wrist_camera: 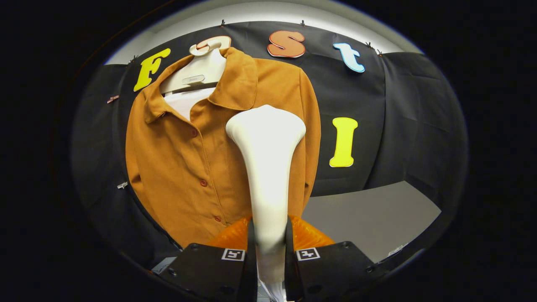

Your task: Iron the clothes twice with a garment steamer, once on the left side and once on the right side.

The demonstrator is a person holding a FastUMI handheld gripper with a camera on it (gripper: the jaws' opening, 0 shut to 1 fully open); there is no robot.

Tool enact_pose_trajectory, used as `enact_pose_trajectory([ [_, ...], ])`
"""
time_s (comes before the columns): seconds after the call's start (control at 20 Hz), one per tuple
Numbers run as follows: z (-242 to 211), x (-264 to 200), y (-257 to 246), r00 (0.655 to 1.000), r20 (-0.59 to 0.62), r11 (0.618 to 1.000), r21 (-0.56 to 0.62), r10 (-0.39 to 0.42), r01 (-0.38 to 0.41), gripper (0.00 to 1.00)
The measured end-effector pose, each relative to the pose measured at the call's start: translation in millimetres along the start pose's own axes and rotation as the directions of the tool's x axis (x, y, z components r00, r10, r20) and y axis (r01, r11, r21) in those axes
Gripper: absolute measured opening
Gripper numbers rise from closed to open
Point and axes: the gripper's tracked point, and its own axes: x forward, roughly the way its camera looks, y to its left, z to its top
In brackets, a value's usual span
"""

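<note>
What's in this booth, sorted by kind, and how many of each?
Shirts: 1, brown shirt on the hanger
Hangers: 1, white hanger
Steamers: 1, white garment steamer, its handle clamped between the fingers of the claw, its head against the shirt's front
Shirt buttons in sight: 3
Total: 6

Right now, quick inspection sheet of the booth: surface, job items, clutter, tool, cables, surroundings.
Surface: grey table beyond the fingers, bare where visible.
Job items: orange-brown shirt buttoned, hanging on a white hanger; white steamer upright, its head in front of the shirt's placket and the panel beside it; contact cannot be told.
Clutter: nothing seen.
Tool: tool shut on the steamer's handle, a finger on each side.
Cables: nothing seen.
Surroundings: black cloth wall behind the shirt, held by small clips.
</note>
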Motion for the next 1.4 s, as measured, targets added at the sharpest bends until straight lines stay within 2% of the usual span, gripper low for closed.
enact_pose_trajectory([
  [0.25, -19.7, 7.9, 2.3, 1.000, -0.022, 1.000, -0.006, -0.015, 0.014, 0.29],
  [0.65, -97.1, 15.6, 12.6, 0.989, -0.149, 1.000, 0.020, -0.015, 0.018, 0.29],
  [1.4, -245.2, 22.3, 21.6, 0.930, -0.363, 0.998, 0.017, -0.057, 0.068, 0.29],
])
